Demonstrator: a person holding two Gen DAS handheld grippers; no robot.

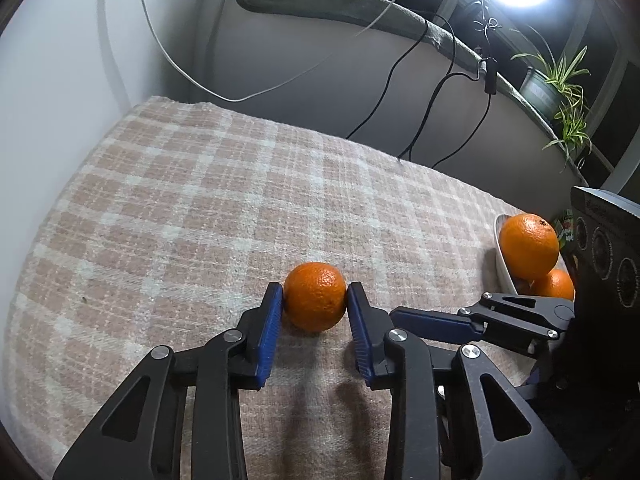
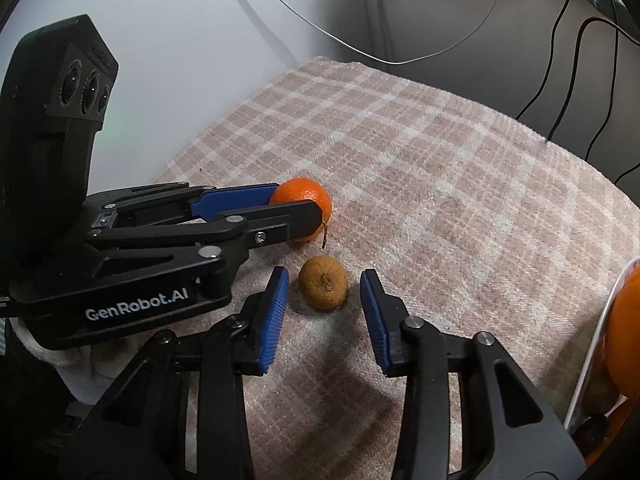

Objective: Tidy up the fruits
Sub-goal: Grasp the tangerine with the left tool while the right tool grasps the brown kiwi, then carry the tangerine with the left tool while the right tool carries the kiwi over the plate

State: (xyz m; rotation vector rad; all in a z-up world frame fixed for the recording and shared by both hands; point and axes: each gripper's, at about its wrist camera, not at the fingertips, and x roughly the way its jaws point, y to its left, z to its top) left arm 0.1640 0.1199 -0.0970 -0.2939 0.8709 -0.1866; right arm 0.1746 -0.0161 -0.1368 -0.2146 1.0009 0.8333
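My left gripper (image 1: 315,294) is shut on a bright orange (image 1: 315,297) that rests on the checked cloth (image 1: 200,200). In the right wrist view the left gripper (image 2: 296,204) pinches the same orange (image 2: 306,200). My right gripper (image 2: 324,286) is open, its blue pads on either side of a small dull brownish orange (image 2: 323,288) without touching it. In the left wrist view the right gripper's finger (image 1: 436,324) shows at the right, hiding the dull orange. A white bowl (image 1: 503,268) at the right holds two oranges (image 1: 529,245).
The bowl's rim (image 2: 600,340) with an orange (image 2: 624,340) is at the right edge of the right wrist view. Cables (image 1: 420,100) hang behind the cloth's far edge. A potted plant (image 1: 560,92) stands on a sill at the back right. A wall (image 1: 60,80) is on the left.
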